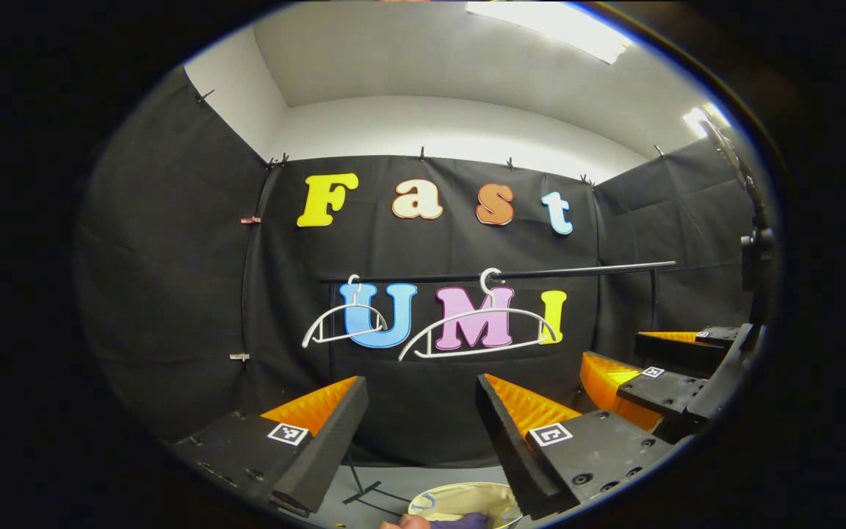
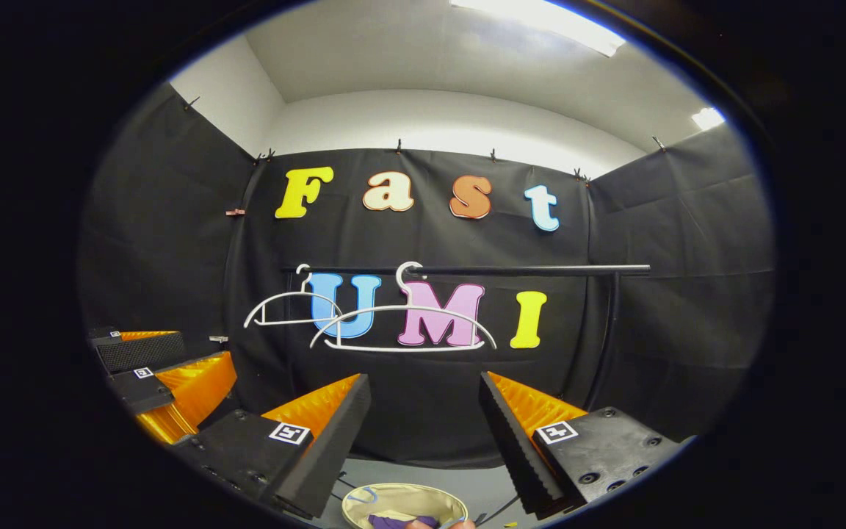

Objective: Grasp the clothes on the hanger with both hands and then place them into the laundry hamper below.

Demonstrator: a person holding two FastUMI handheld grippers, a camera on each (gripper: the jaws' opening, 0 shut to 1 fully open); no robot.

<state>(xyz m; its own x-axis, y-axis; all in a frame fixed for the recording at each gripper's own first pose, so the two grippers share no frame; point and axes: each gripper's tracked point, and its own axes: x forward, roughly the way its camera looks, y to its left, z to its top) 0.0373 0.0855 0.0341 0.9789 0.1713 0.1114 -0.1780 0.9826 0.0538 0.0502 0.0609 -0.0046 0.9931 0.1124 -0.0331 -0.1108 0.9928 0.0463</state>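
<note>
**Inspector:** State of your left hand-held gripper?

**Me:** My left hand-held gripper [image 1: 421, 433] is spread wide, fingers well apart, nothing between them. It is raised and faces the back wall. At about 3 o'clock in the left gripper view I see my right hand-held gripper [image 1: 628, 367], also spread.

**Inspector:** And seen from the right?

**Me:** My right hand-held gripper [image 2: 423, 433] is spread too, with nothing pinched. In the right gripper view the left one sits at 9 o'clock [image 2: 166, 367], fingers parted.

**Inspector:** The rail?

**Me:** A dark rail [image 1: 577, 270] runs across the back wall, just above centre. Two white hangers hang from it by their hooks: a smaller one [image 1: 342, 323] toward 9 o'clock, and a larger one [image 1: 478, 330] near centre. Both hangers are bare. The larger one hangs tilted in the left gripper view. In the right gripper view I see the rail [image 2: 540, 270] and the same two hangers, smaller [image 2: 283, 308] and larger [image 2: 401, 327].

**Inspector:** Where are the clothes?

**Me:** At 6 o'clock, on the floor below the rail, stands a round, pale laundry hamper [image 1: 460, 496]. A purple garment [image 1: 460, 522] lies inside it. The right gripper view shows the hamper [image 2: 405, 503] at 6 o'clock with the purple garment [image 2: 390, 522] in it. How the garment is folded I cannot tell; it is at the very edge.

**Inspector:** Anything else?

**Me:** The foot of the rail's stand [image 1: 364, 491] rests on the floor just beside the hamper.
</note>
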